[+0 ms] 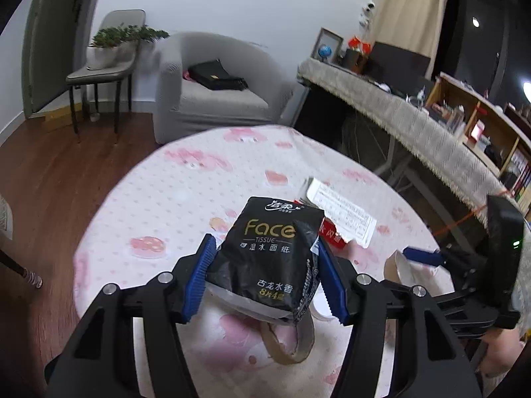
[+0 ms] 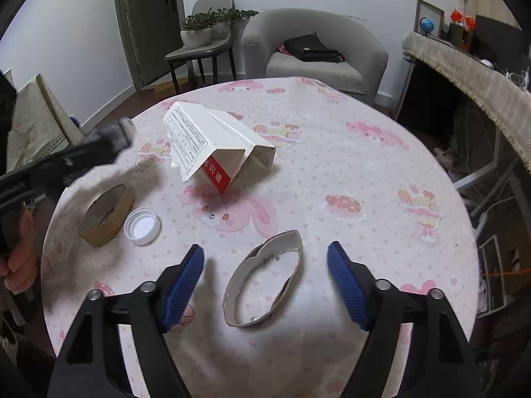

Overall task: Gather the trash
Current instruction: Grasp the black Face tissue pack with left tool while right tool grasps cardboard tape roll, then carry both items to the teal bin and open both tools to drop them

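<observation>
My left gripper is shut on a black "Face" tissue pack and holds it above the round table. Below it lie a brown cardboard ring and a white bottle cap. My right gripper is open, its blue fingers on either side of a torn grey cardboard ring lying on the table. A torn white and red carton lies further back; it also shows in the left wrist view. The brown ring and the cap lie at the left.
A grey armchair with a black bag stands behind the table. A chair with potted plants is beside it. A covered desk runs along the right. A chair stands at the table's left.
</observation>
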